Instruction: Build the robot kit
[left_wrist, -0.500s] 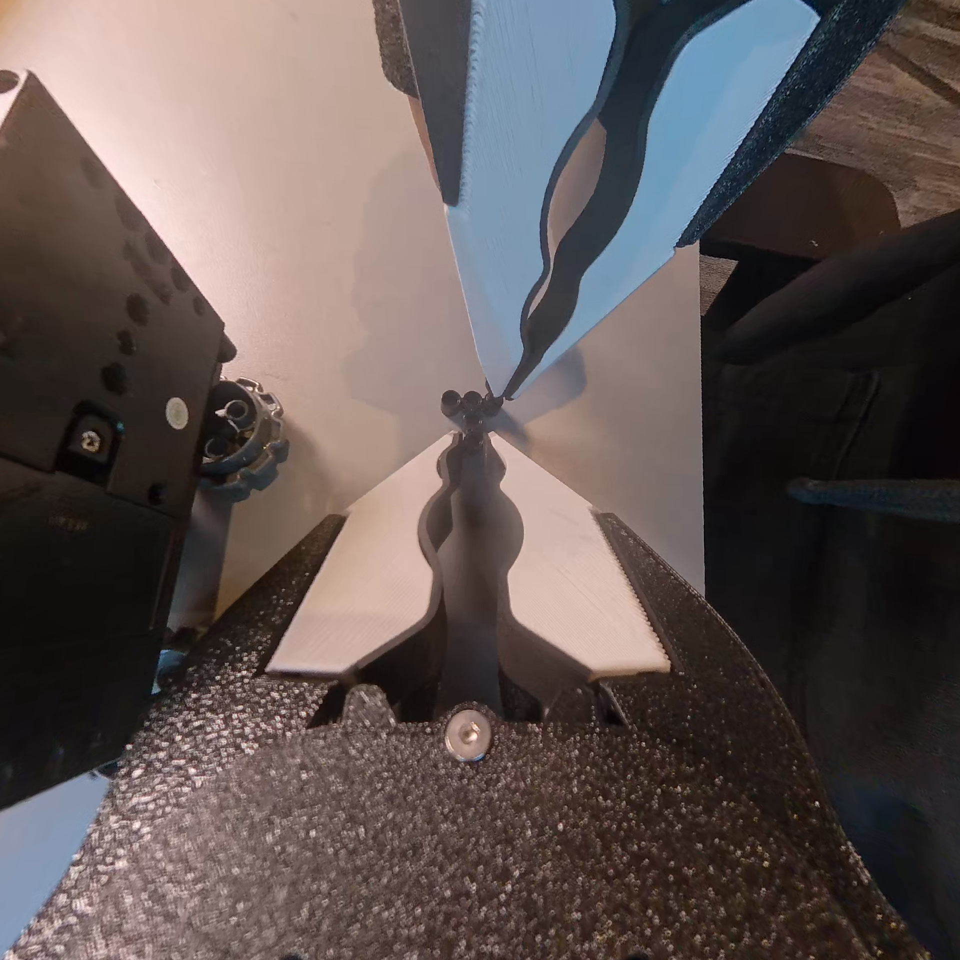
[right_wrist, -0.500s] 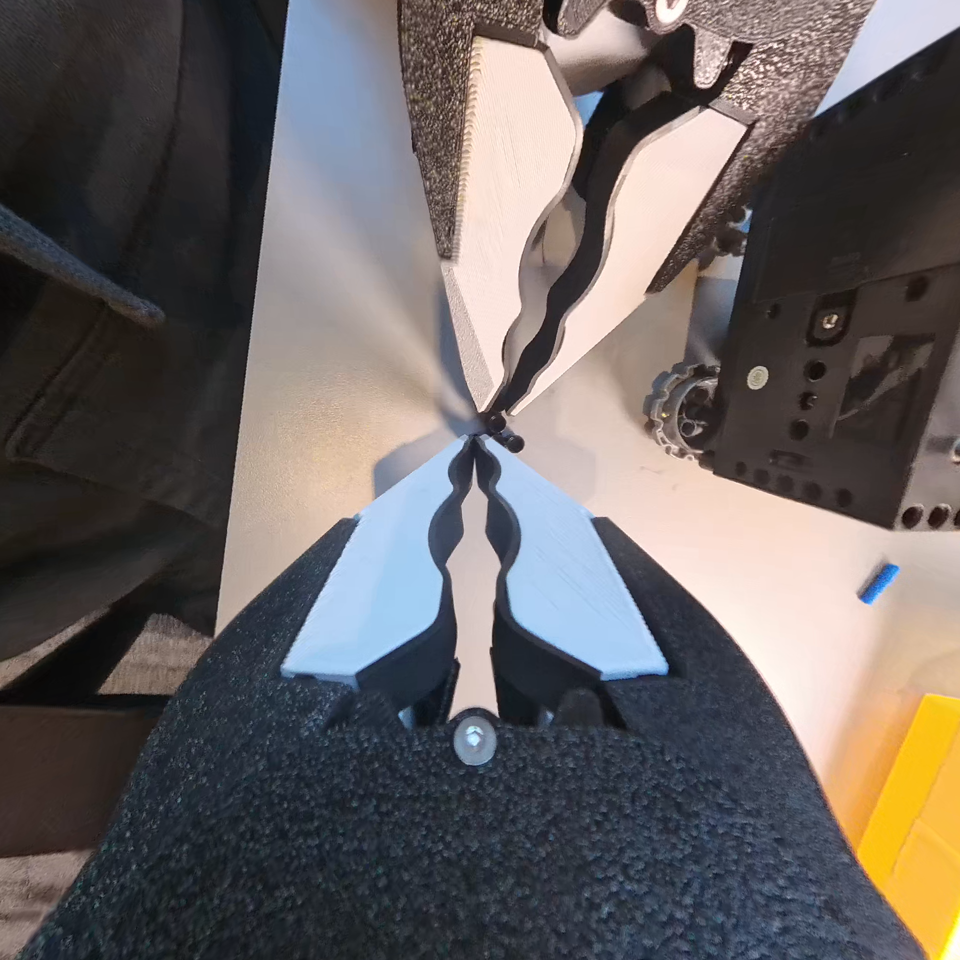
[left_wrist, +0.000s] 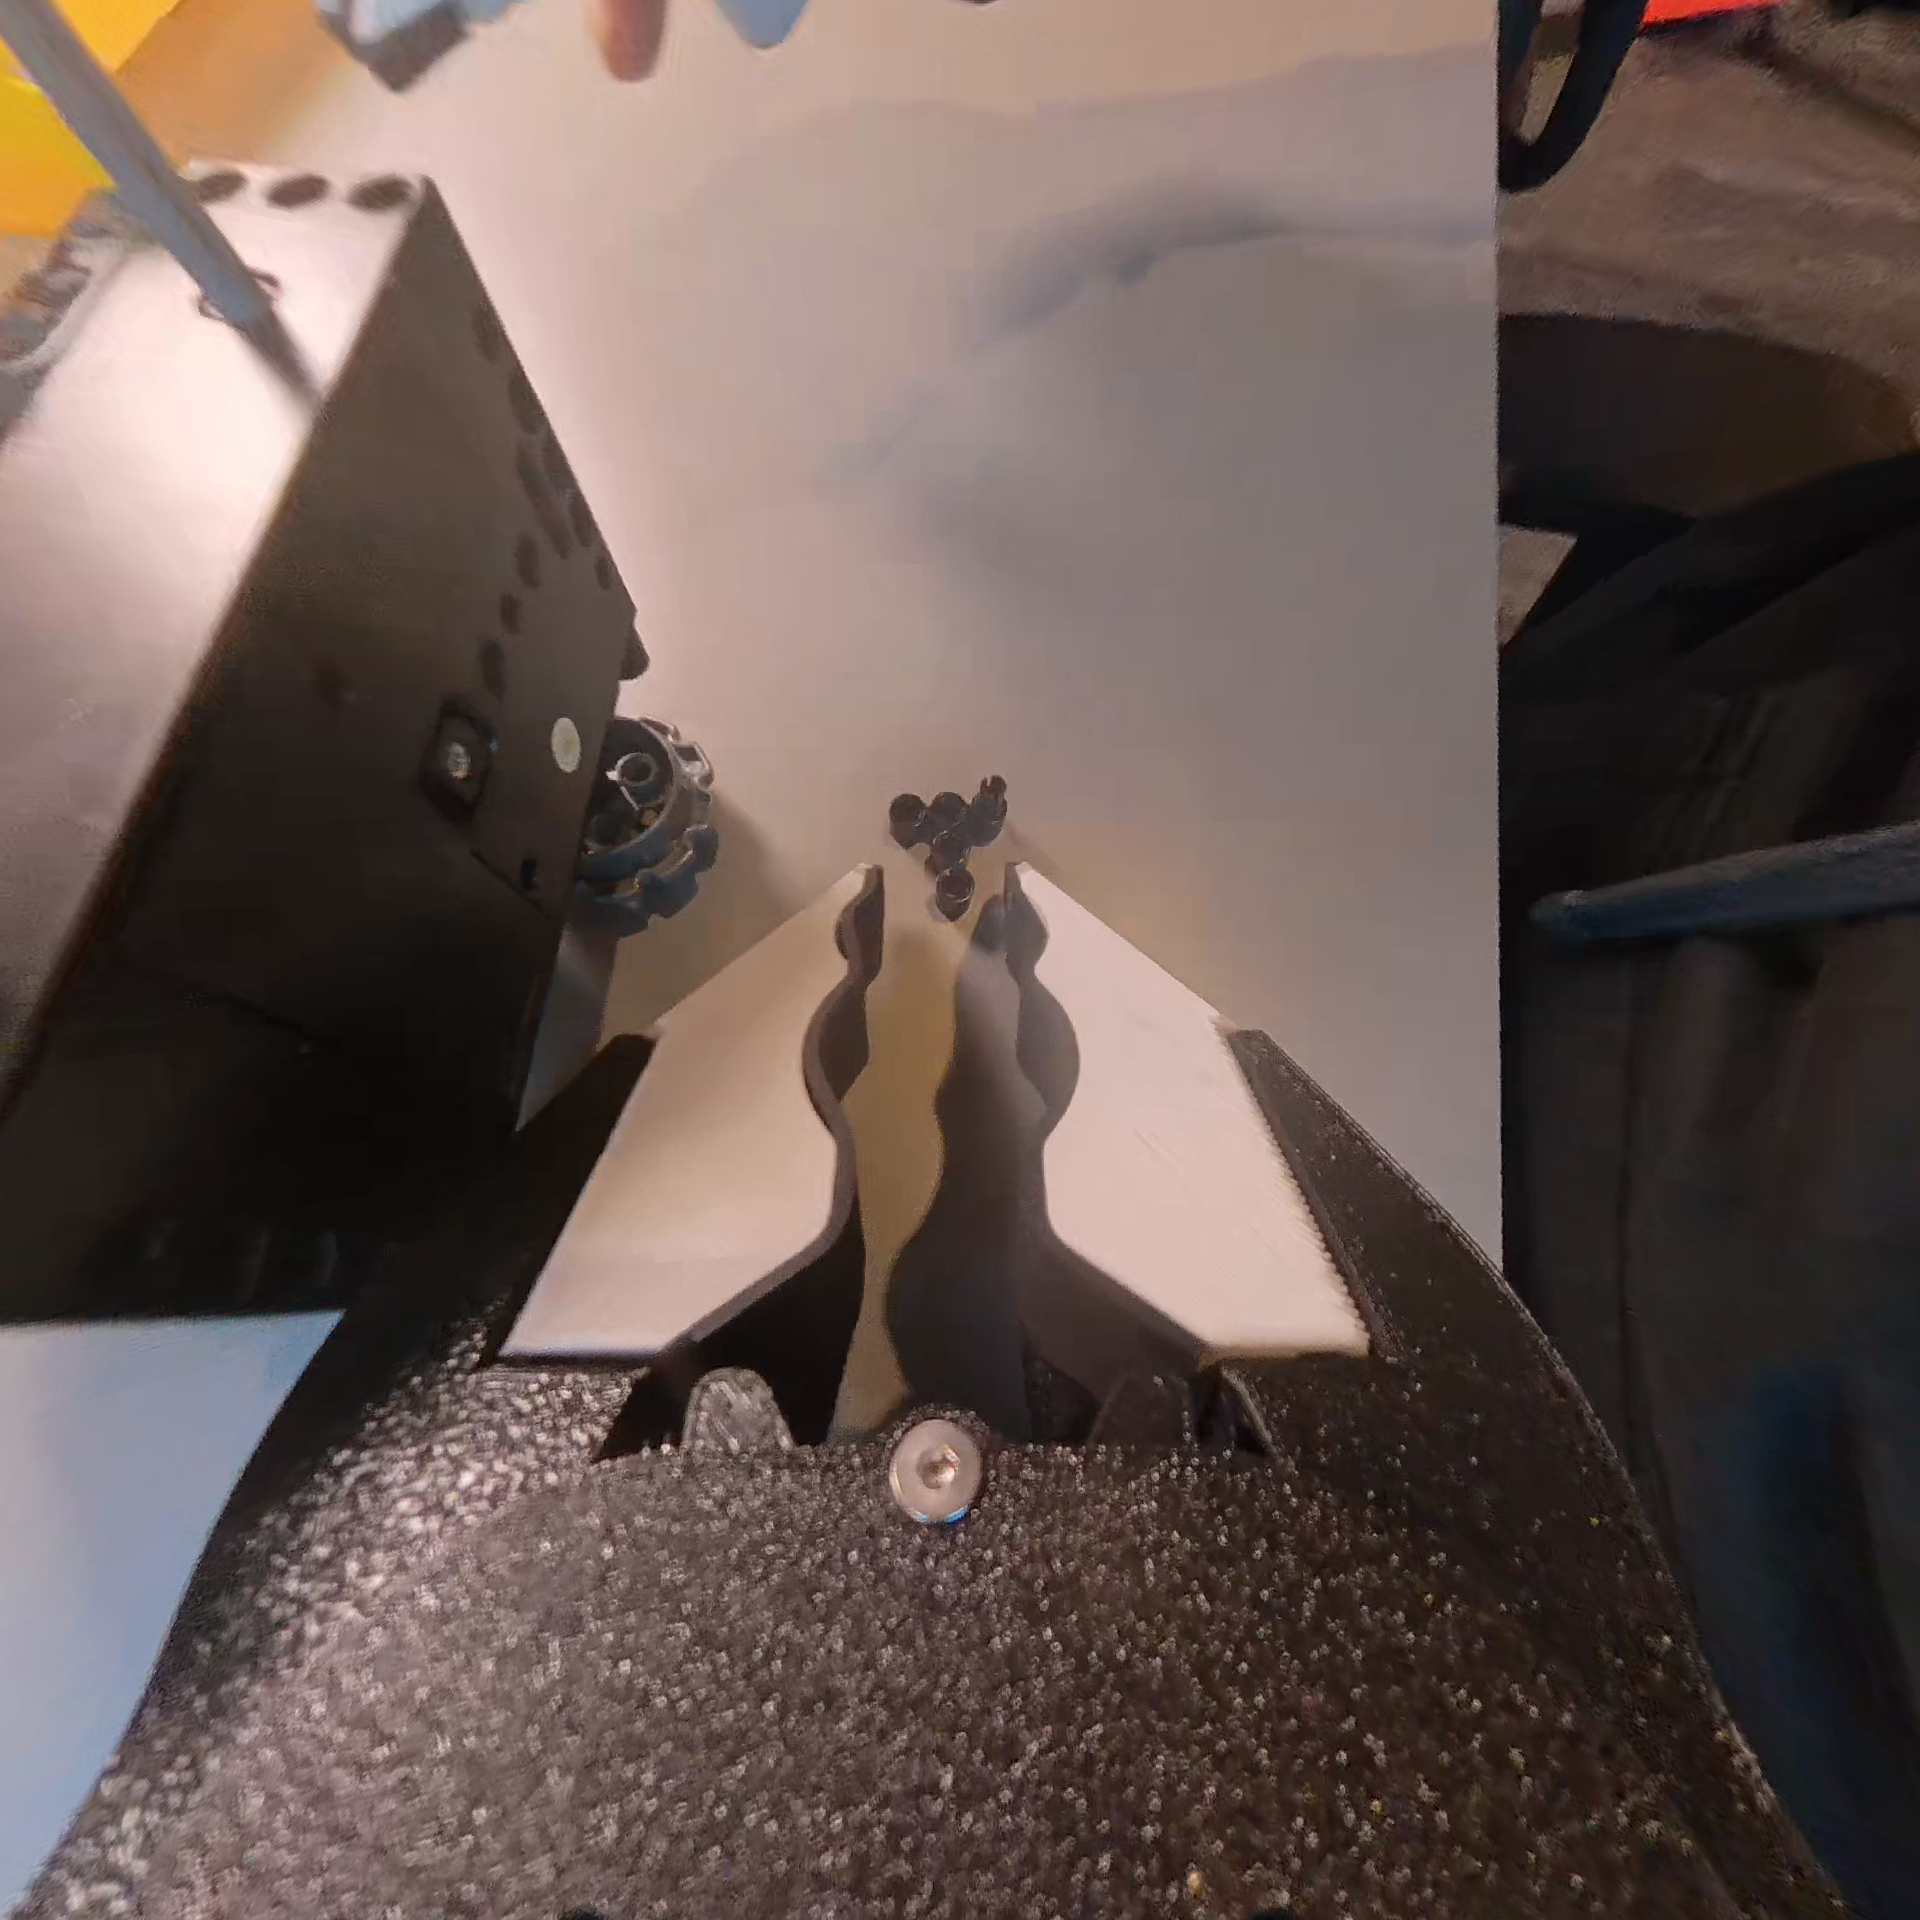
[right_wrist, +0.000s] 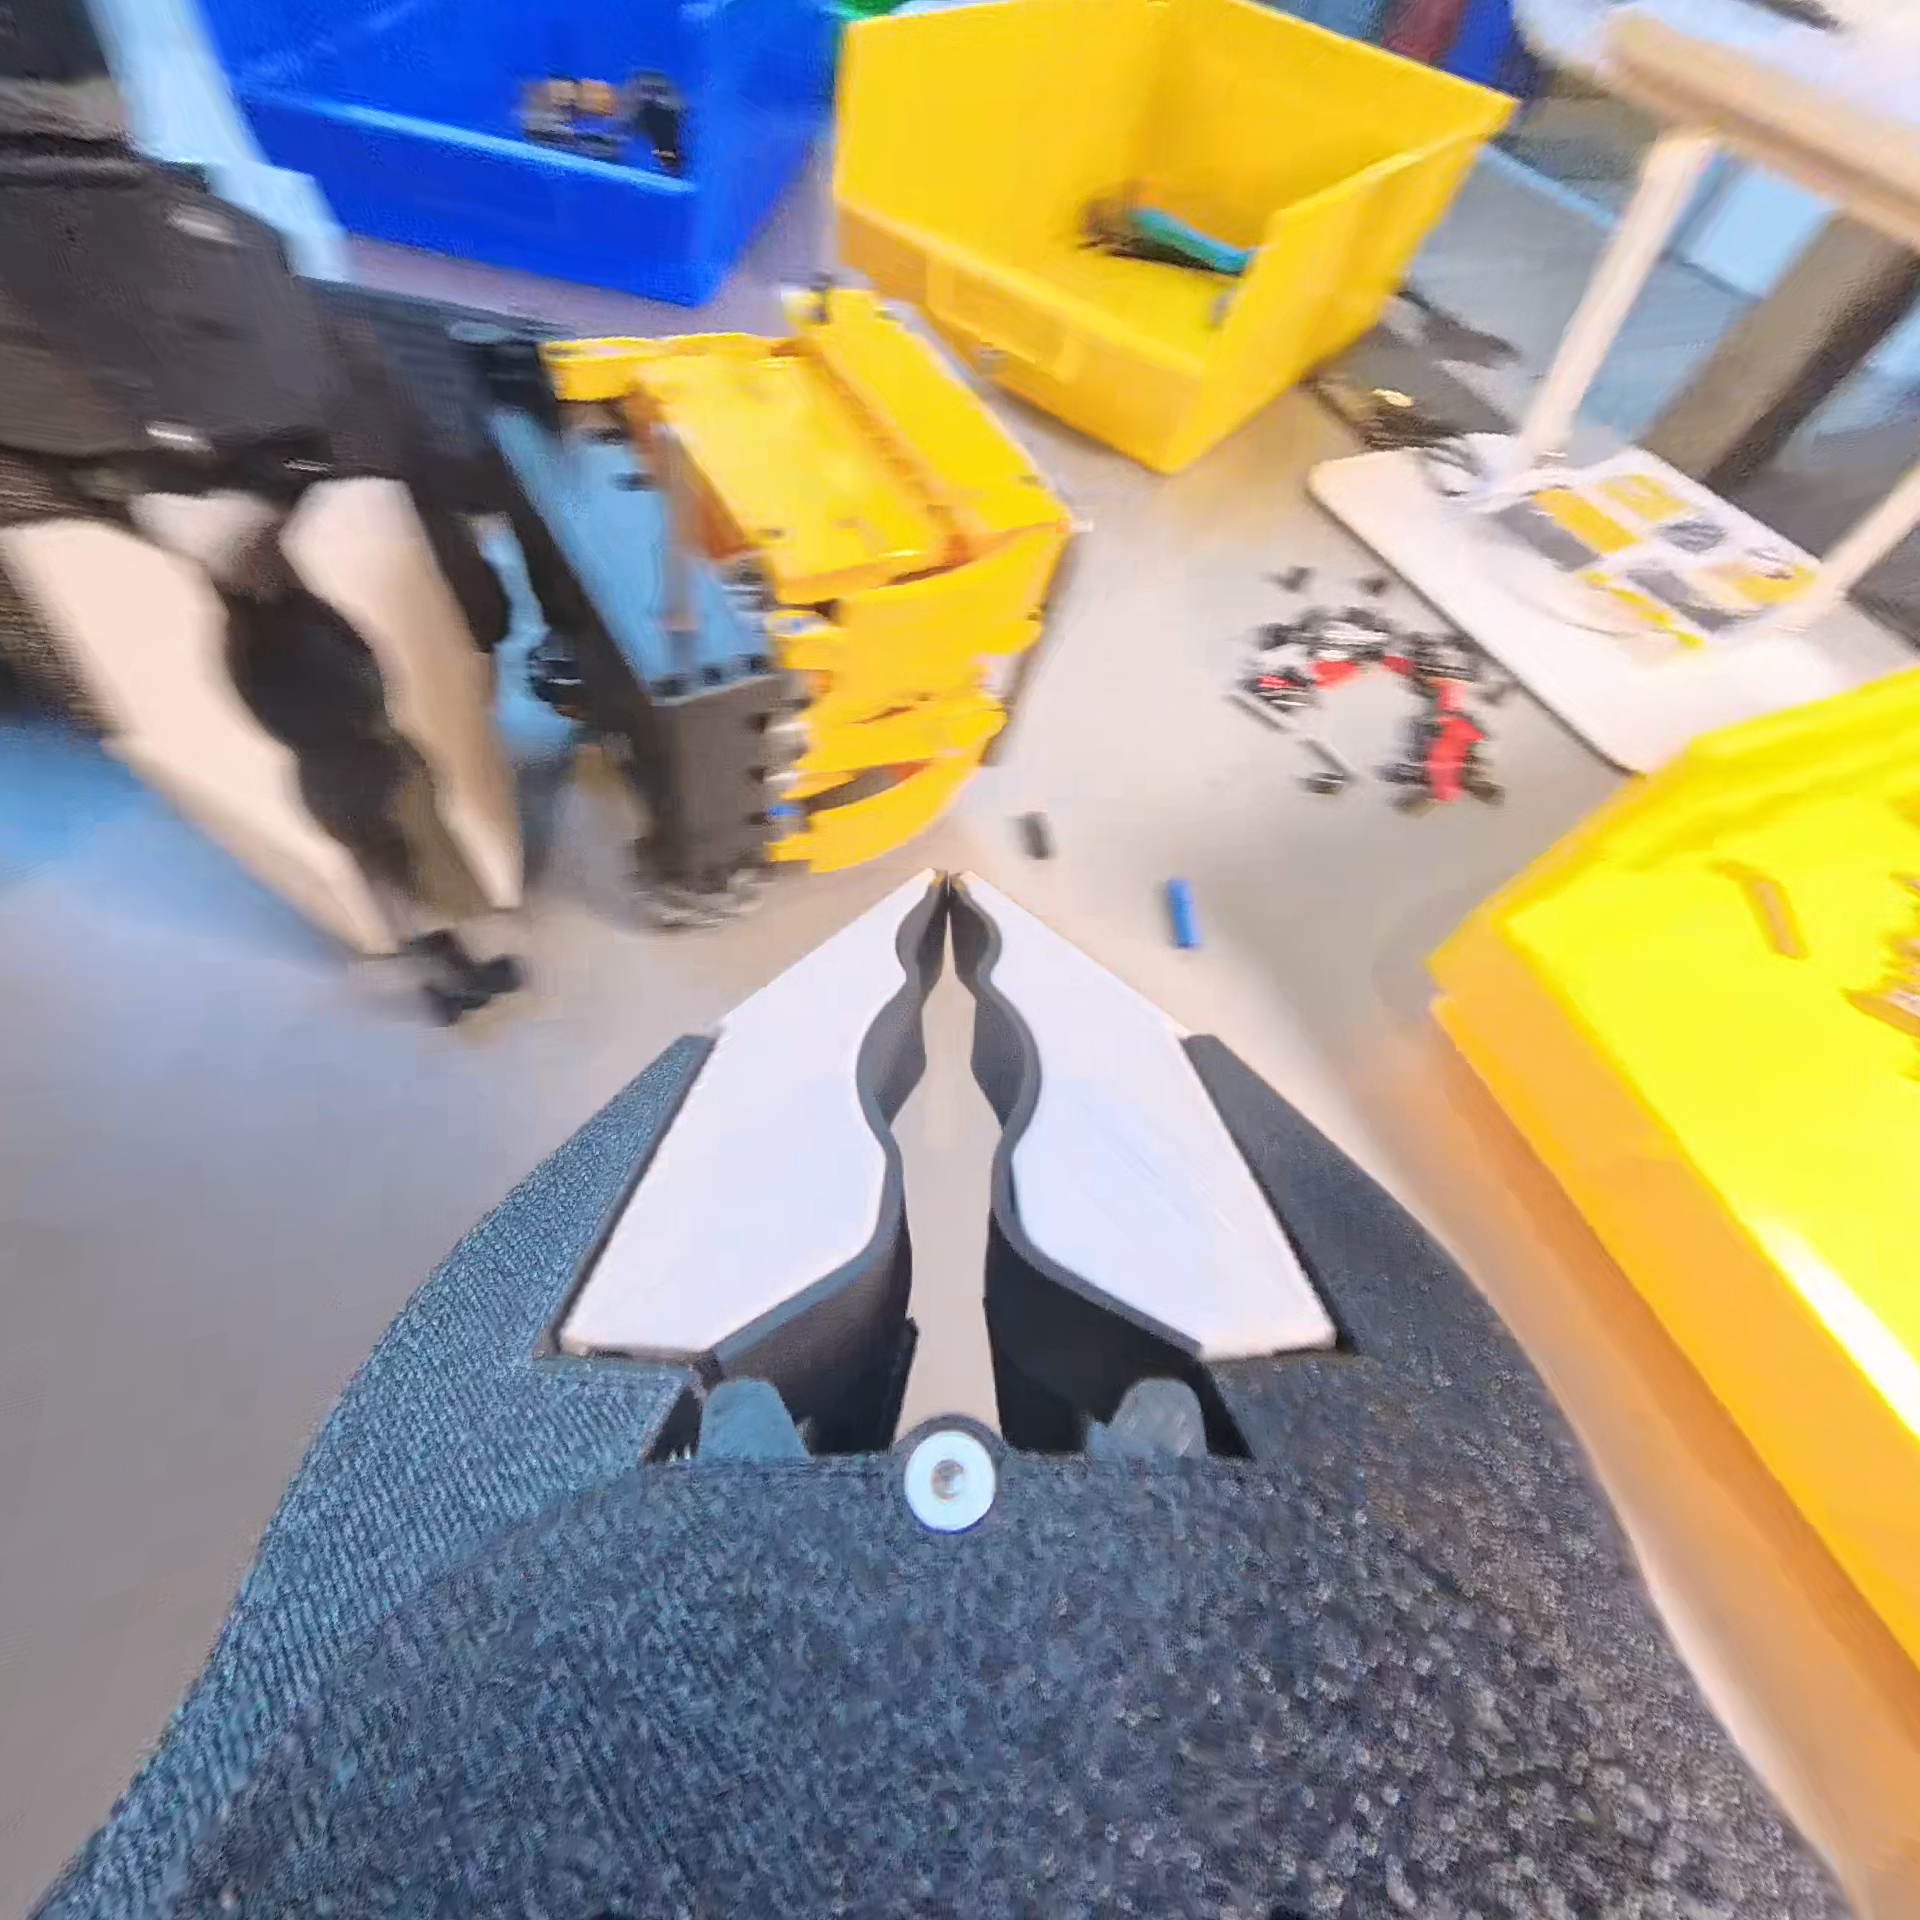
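Two yellow bins, one blue bin

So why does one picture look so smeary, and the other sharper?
Right wrist view: motion blur smears the yellow plastic bin, blue plastic bin and the left gripper; only the right gripper stays crisp. Left wrist view: mostly sharp, small black pins clear on the white tabletop, soft shadows, top edge blurred.
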